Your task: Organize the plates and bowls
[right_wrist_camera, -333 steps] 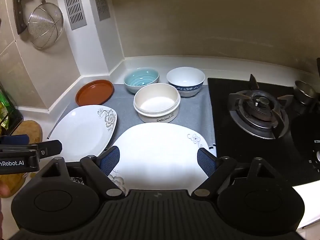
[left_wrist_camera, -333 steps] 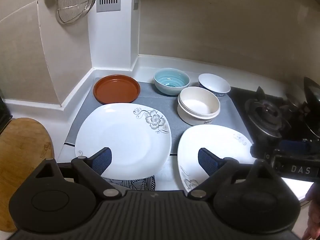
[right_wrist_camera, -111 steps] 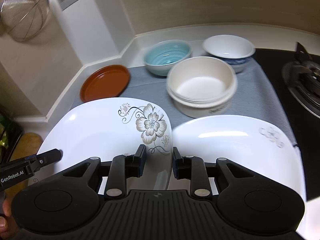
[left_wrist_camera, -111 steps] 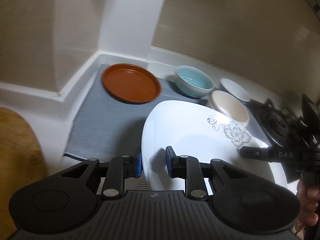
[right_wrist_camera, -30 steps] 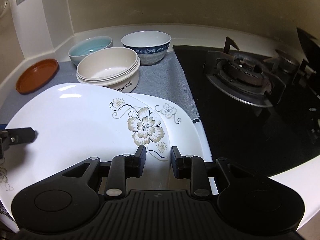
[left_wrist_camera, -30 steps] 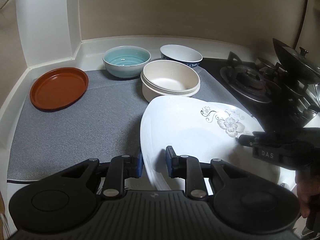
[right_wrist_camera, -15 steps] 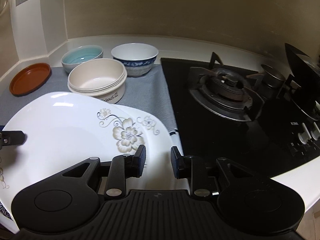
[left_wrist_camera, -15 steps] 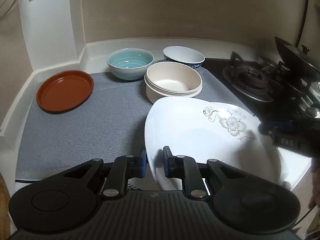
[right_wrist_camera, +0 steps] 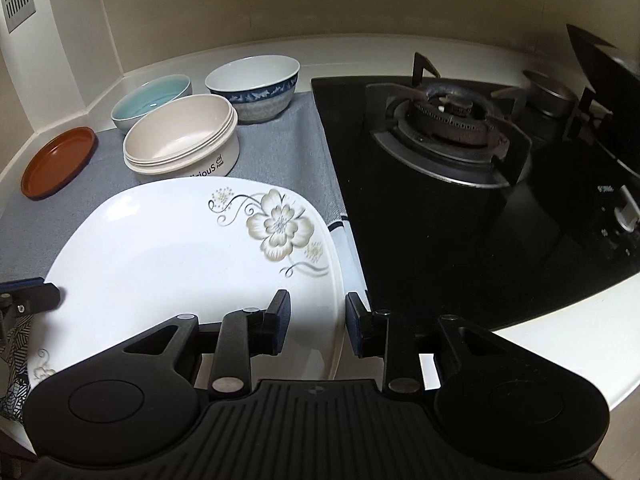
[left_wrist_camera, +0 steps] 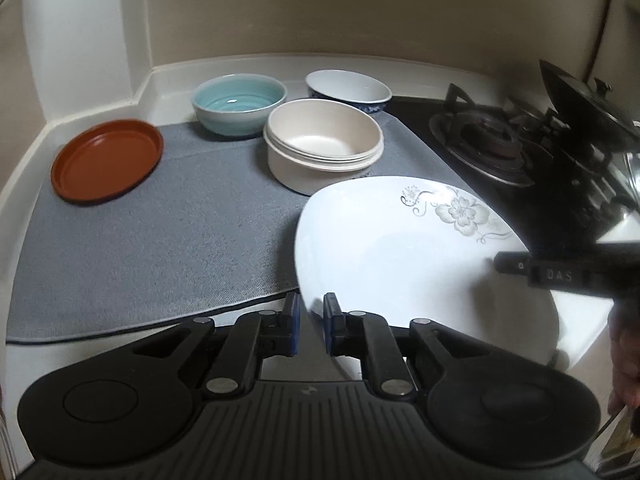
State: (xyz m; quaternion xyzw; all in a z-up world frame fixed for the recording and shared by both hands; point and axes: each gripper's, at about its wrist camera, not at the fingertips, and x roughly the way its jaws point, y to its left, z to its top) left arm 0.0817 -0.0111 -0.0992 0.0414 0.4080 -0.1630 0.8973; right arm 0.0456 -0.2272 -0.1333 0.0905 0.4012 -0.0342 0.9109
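Observation:
A white square plate [left_wrist_camera: 400, 272] with a grey flower print lies low over the counter's front, right of the grey mat [left_wrist_camera: 160, 240]. My left gripper [left_wrist_camera: 311, 320] is shut on its near-left rim. My right gripper [right_wrist_camera: 314, 316] straddles the plate [right_wrist_camera: 180, 260] at its right rim. Its jaws are opening: one pad hangs over the plate, the other stands outside the rim, and neither presses. Behind stand stacked cream bowls [left_wrist_camera: 324, 148], a teal bowl [left_wrist_camera: 240, 100], a blue-and-white bowl [left_wrist_camera: 348, 88] and a brown plate [left_wrist_camera: 106, 158]. The second white plate seen earlier is hidden.
A black gas hob [right_wrist_camera: 452, 120] fills the counter to the right of the mat, with a pan lid [left_wrist_camera: 580, 108] leaning beyond it. A person's hand [left_wrist_camera: 624, 352] holds the right gripper at the frame's edge. White walls close the back and left.
The right gripper's jaws have spread apart around the plate's rim. The left jaws have narrowed on the rim. The lower white plate no longer shows beside the flowered one.

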